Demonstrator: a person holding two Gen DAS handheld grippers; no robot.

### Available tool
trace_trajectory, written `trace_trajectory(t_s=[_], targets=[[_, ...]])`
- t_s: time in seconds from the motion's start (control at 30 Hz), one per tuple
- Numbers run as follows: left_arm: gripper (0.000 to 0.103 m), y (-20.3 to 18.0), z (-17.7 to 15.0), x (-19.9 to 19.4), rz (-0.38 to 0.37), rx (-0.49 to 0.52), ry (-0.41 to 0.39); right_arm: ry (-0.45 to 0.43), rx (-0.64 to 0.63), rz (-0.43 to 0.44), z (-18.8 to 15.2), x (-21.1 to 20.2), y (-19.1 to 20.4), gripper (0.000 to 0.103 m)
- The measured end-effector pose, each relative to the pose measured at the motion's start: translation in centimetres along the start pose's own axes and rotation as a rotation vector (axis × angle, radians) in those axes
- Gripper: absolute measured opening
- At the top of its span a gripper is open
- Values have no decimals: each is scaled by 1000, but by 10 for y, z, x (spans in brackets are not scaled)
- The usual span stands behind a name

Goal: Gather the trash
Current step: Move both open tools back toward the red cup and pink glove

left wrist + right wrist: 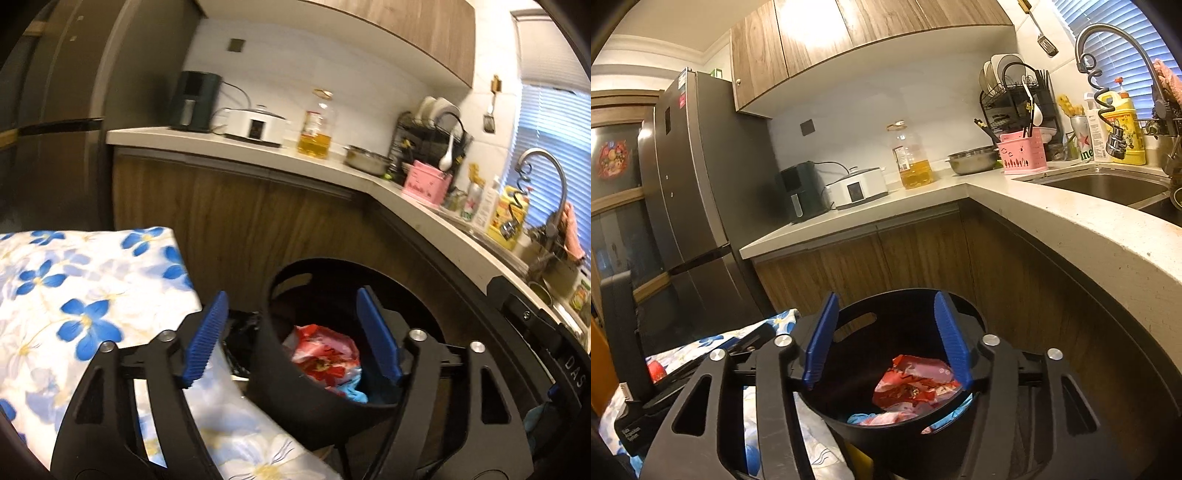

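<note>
A black round bin [269, 354] [960, 306] stands below the counter, beside a table with a blue-flower cloth [85, 295] [768, 325]. Red and pink crumpled wrappers [325, 354] [916, 380] and a bit of blue trash [354, 393] [857, 419] lie inside it. My left gripper [295, 336] hovers over the bin's rim, open, with nothing between its blue pads [205, 339]. Over the bin's mouth, my right gripper [886, 341] is also open with empty pads [951, 339]. Part of the other gripper's black body shows at the left edge [639, 417] of the right wrist view.
A wooden cabinet [886, 254] under a pale counter [1071, 236] wraps around behind and right of the bin. On the counter stand an oil bottle [914, 158], a white cooker [857, 188], a steel bowl [973, 160], a pink caddy [1023, 151] and a dish rack [1015, 99]. Sink [1100, 188] at right, fridge [701, 192] at left.
</note>
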State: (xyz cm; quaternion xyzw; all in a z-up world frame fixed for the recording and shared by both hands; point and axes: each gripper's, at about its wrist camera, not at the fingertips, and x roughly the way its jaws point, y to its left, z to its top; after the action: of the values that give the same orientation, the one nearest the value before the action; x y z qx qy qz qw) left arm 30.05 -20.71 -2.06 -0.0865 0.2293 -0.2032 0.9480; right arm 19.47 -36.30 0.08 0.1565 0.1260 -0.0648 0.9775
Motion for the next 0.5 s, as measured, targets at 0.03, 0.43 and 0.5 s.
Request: trace_trajectory(t_s=[0.03, 0.43, 0.5], targets=[[76, 3, -1, -6, 21, -3, -5, 1, -2, 2, -1, -1, 2, 62], [89, 55, -18, -89, 260, -50, -109, 10, -44, 44, -21, -21, 41, 74], [89, 70, -21, -105, 307, -59, -128, 11, -46, 48, -26, -23, 49, 74]])
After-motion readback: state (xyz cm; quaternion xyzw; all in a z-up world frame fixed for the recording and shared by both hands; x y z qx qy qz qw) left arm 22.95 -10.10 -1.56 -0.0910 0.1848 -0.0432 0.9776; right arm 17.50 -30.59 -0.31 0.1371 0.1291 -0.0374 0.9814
